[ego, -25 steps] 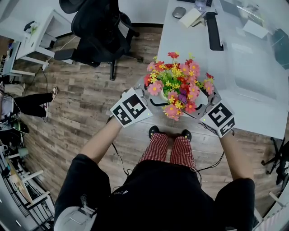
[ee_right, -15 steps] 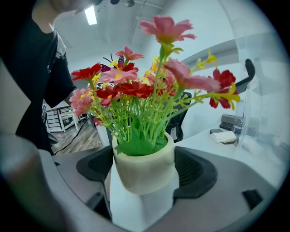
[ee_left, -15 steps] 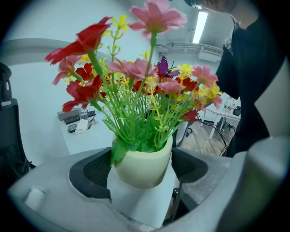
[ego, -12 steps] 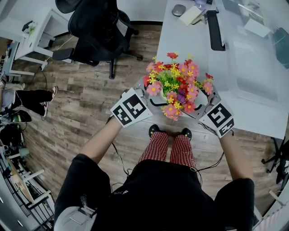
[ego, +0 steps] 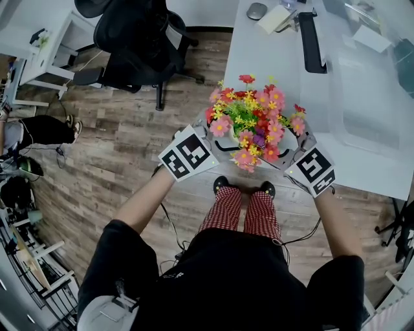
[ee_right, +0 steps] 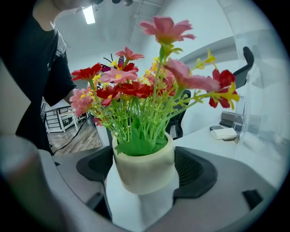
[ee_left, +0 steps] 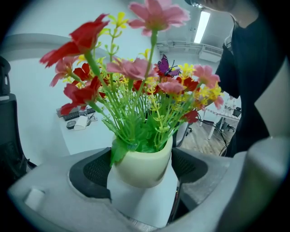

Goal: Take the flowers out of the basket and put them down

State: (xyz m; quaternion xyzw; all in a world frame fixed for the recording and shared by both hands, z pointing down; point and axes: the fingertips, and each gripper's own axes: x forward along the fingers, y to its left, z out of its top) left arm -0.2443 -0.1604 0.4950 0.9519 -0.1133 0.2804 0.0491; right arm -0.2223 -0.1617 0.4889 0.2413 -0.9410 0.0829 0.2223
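A bunch of red, pink and yellow artificial flowers (ego: 255,126) stands in a cream pot (ee_left: 140,165) at the near edge of the white desk (ego: 272,58). No basket shows in any view. My left gripper (ego: 213,137) comes at the pot from the left and my right gripper (ego: 294,147) from the right. In the left gripper view the pot sits between the black pads (ee_left: 90,170) of the left gripper (ee_left: 140,168), touching them. The right gripper view shows the same pot (ee_right: 144,165) held between that gripper's (ee_right: 145,171) pads (ee_right: 195,172).
A black office chair (ego: 139,45) stands on the wooden floor left of the desk. On the far part of the desk lie a keyboard (ego: 310,42) and a mouse (ego: 257,11). Another person's legs (ego: 39,129) show at the left edge, beside shelving.
Both grippers and the flowers keep their places. The legs at the left edge have shifted a little.
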